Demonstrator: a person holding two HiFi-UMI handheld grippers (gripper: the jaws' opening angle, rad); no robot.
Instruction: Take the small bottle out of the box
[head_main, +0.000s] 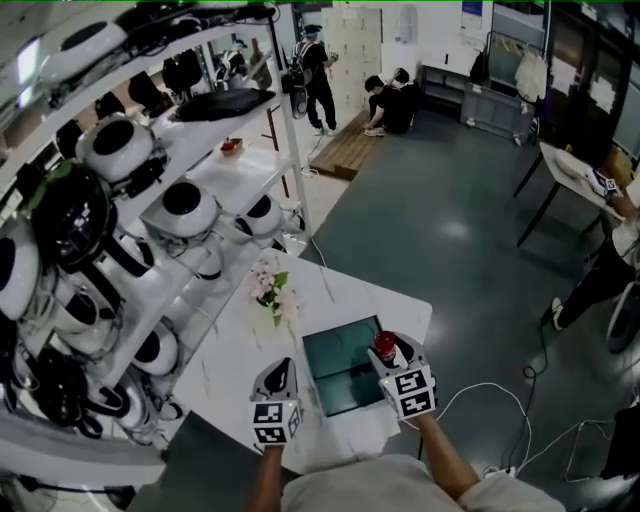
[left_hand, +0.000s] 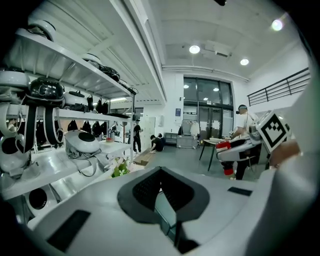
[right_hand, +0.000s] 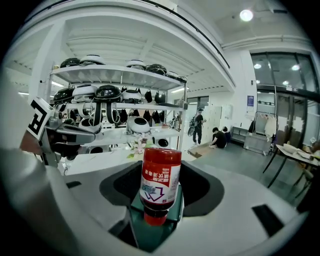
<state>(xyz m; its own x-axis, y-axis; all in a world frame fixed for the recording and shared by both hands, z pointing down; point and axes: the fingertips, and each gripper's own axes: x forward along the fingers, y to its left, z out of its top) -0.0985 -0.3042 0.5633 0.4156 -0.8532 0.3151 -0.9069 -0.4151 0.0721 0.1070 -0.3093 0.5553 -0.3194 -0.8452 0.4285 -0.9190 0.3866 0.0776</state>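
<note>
A small red bottle (right_hand: 161, 182) with a white and blue label is held in my right gripper (right_hand: 161, 167), which is shut on it, the narrow cap end toward the camera. In the head view the bottle (head_main: 384, 344) and right gripper (head_main: 390, 355) hang above the right edge of the open teal box (head_main: 340, 372) on the white table (head_main: 235, 365). My left gripper (head_main: 281, 371) hovers at the box's left side. Its pads (left_hand: 150, 187) meet at the tip with nothing between them. The left gripper view shows the right gripper (left_hand: 235, 150) off to the right.
A tall white rack (head_main: 150, 200) of black and white helmet-like devices stands along the left. A small bunch of flowers (head_main: 270, 285) sits at the table's far side. People (head_main: 390, 100) are across the grey floor. Dark tables (head_main: 570, 170) stand at the right, and a cable (head_main: 500, 400) lies on the floor.
</note>
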